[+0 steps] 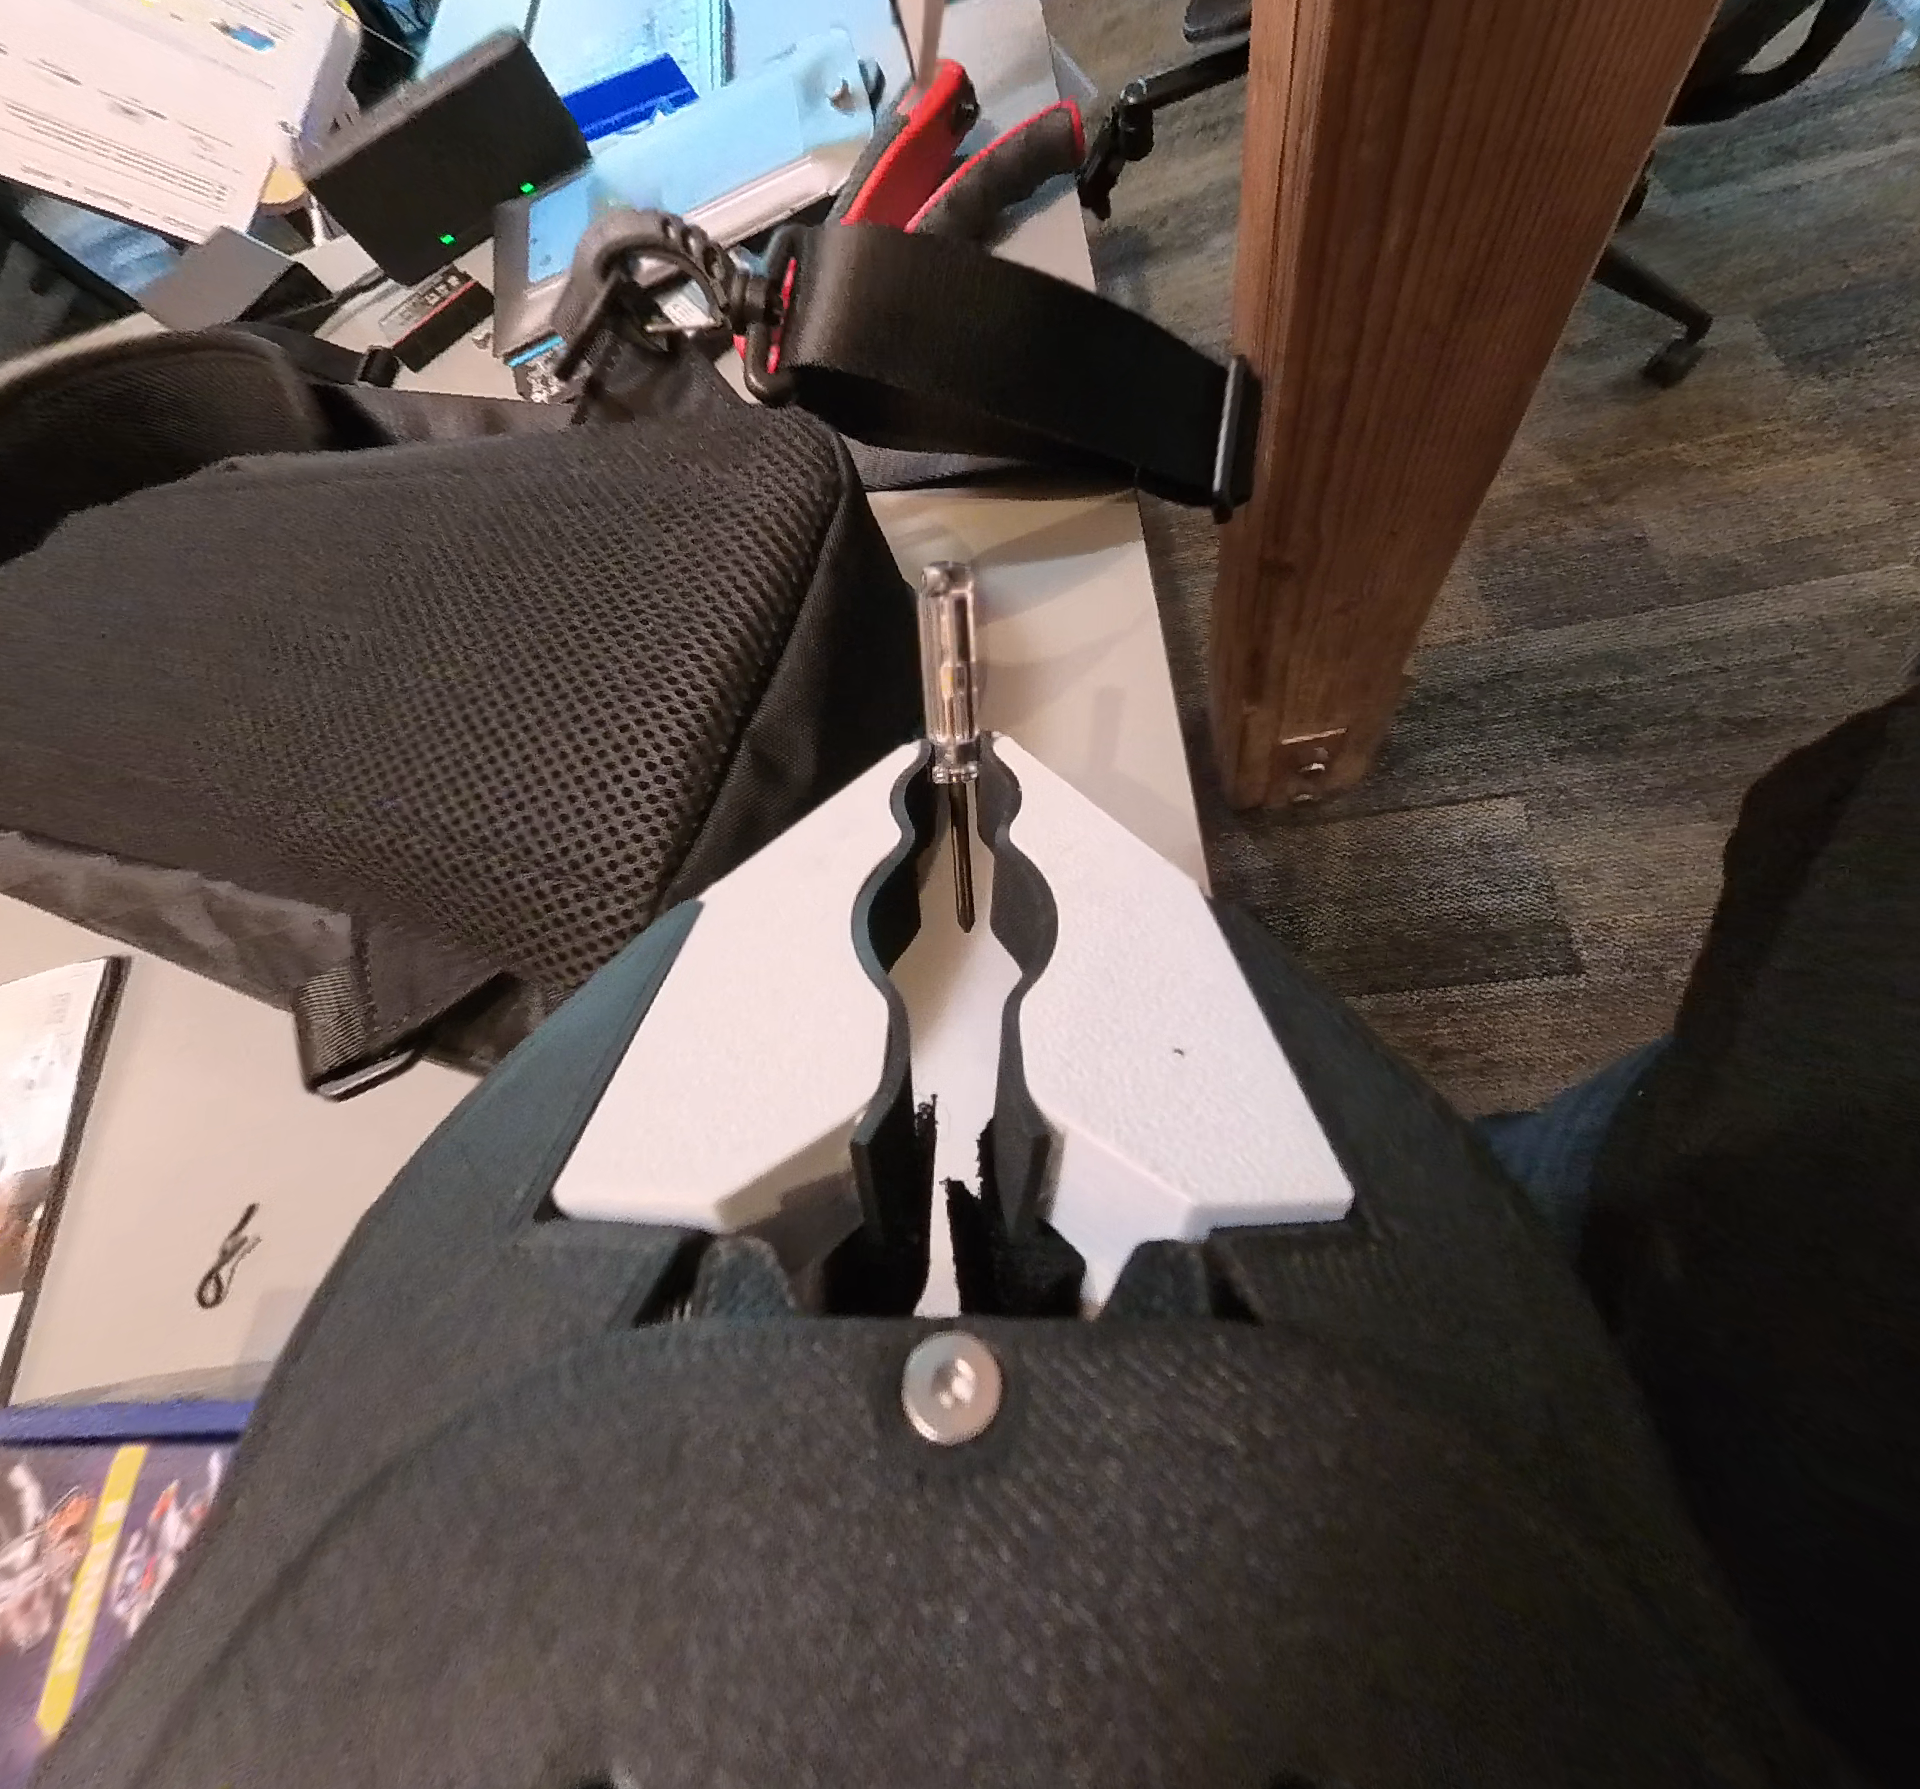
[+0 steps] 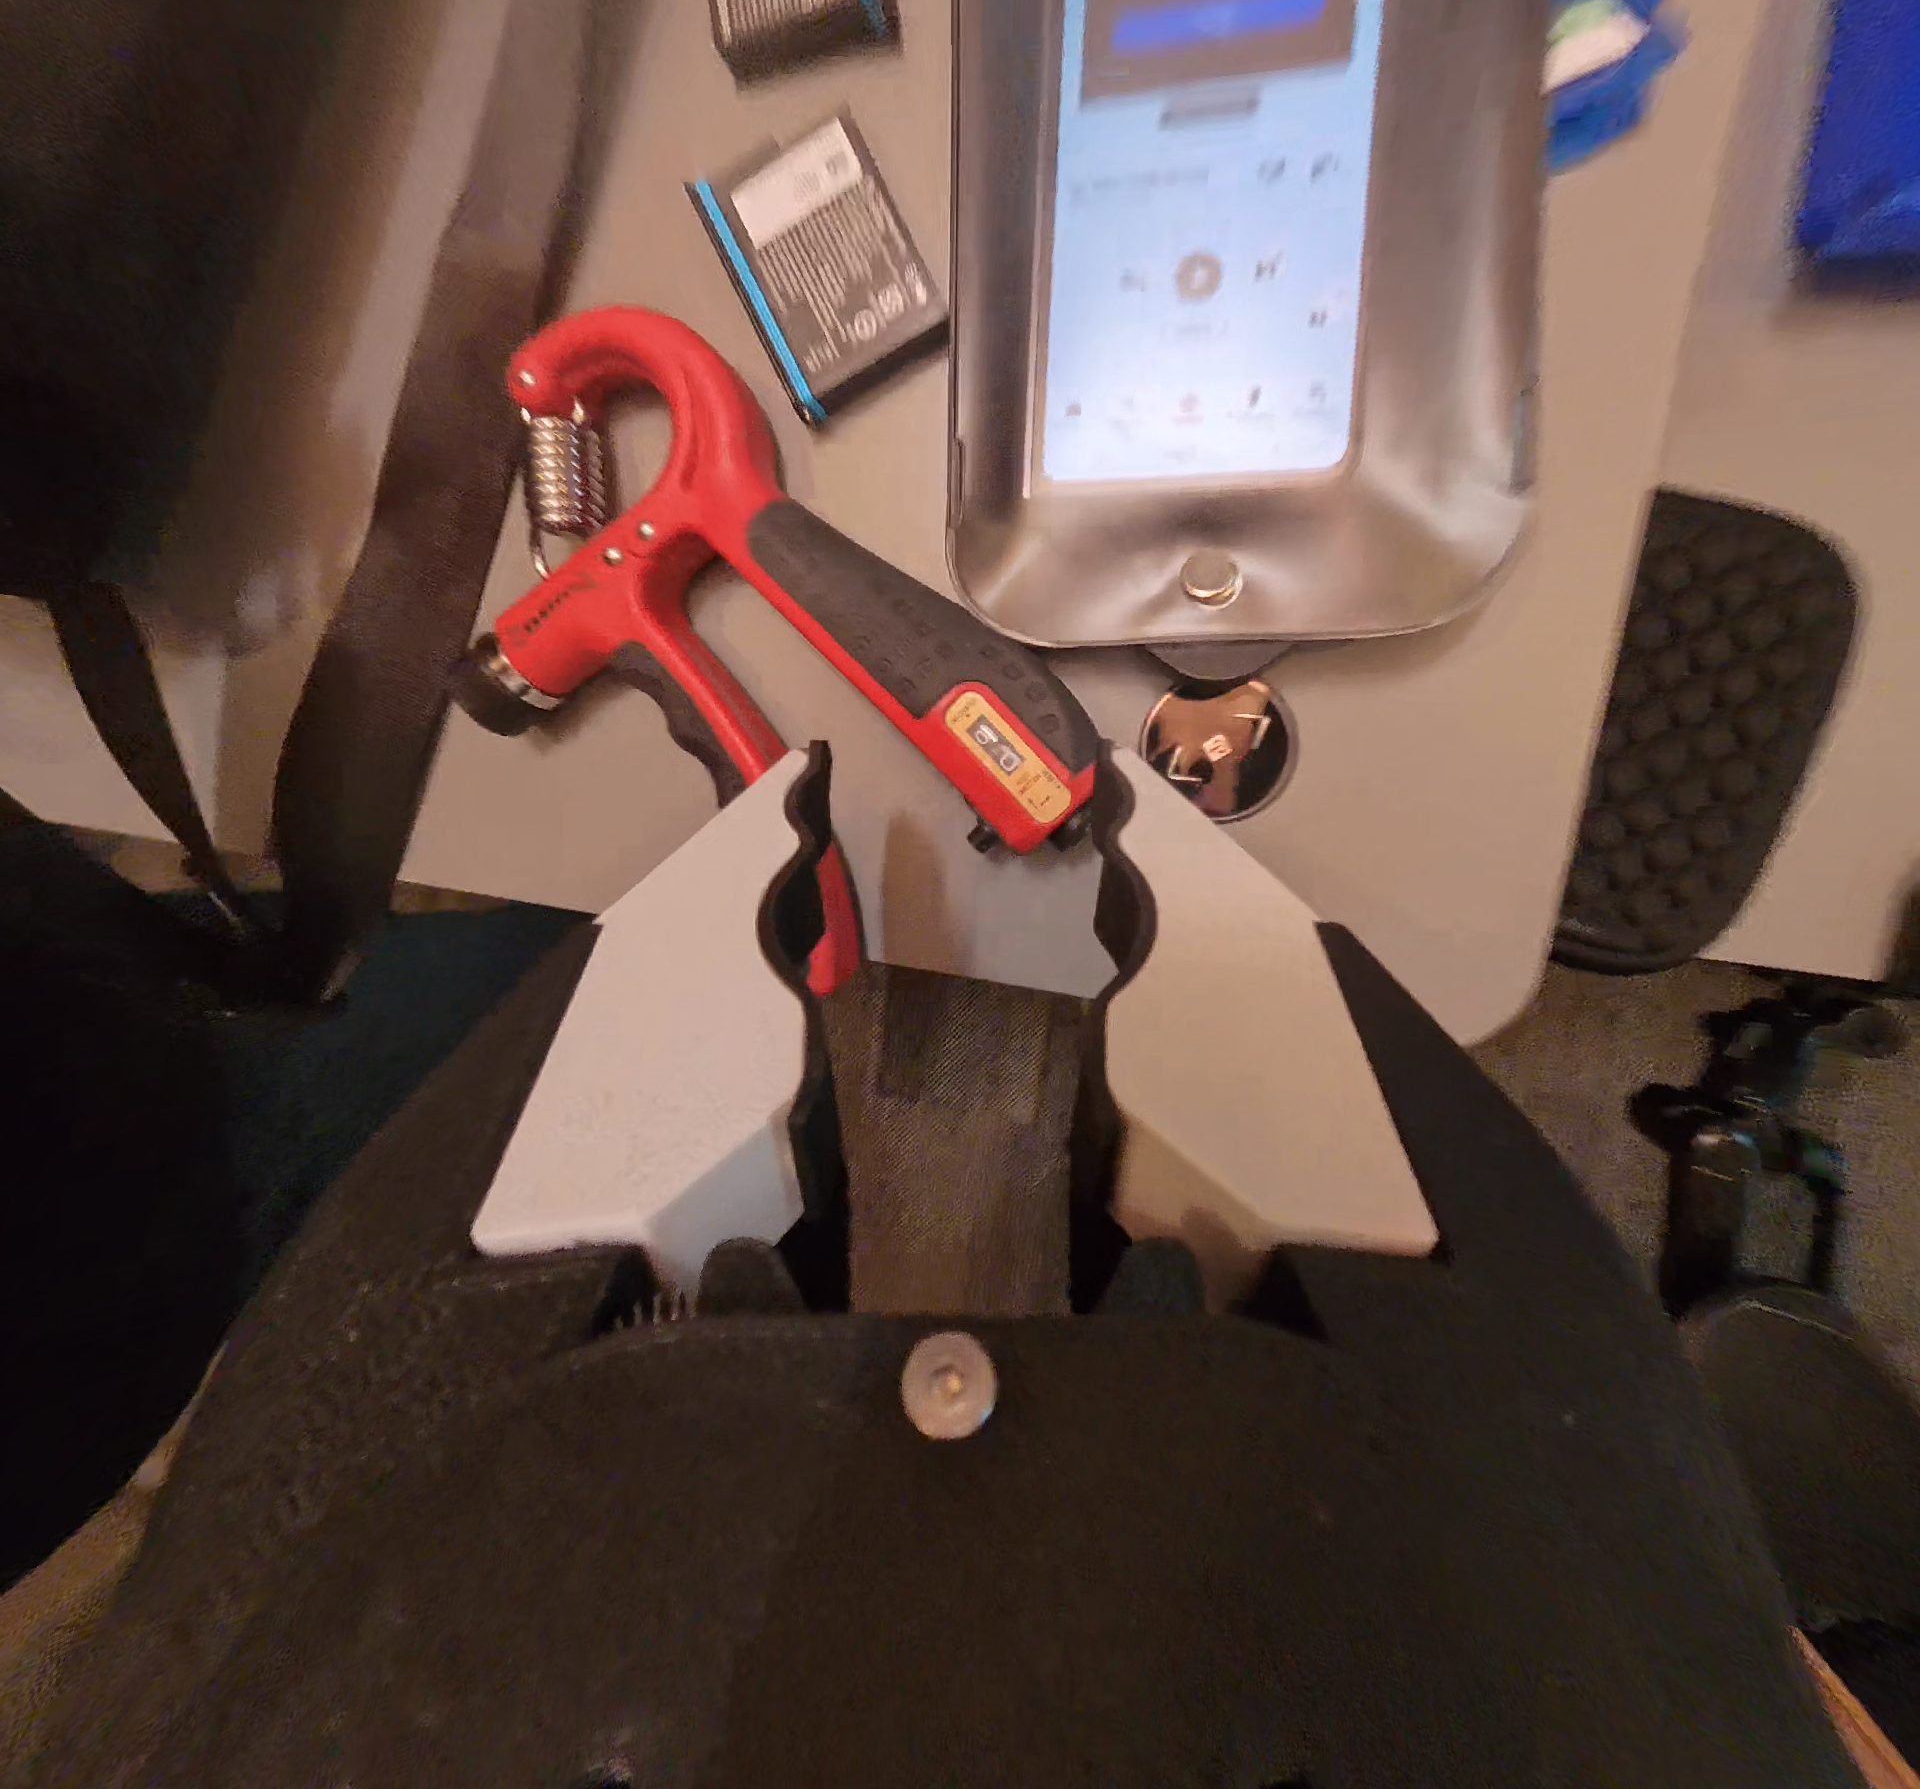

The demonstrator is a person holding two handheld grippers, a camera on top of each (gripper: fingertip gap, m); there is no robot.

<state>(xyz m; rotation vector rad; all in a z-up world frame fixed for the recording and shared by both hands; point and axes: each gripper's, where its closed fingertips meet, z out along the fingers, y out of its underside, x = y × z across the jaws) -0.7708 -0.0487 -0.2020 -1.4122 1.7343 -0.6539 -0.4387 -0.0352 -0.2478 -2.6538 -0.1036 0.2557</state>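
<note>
A black mesh backpack (image 1: 416,679) fills the left of the left wrist view. At centre, the left gripper (image 1: 961,763) is clamped on a small clear-handled screwdriver (image 1: 951,690). The right gripper (image 2: 961,794) is seen spread wide, centre frame, around a red hand-grip trainer's (image 2: 748,596) handles.

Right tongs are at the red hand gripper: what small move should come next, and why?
Probably close the right tongs. They stand open around the hand gripper's two handle ends, one by each finger, and nothing is clamped yet. The left tongs are busy, shut on a small screwdriver.
</note>
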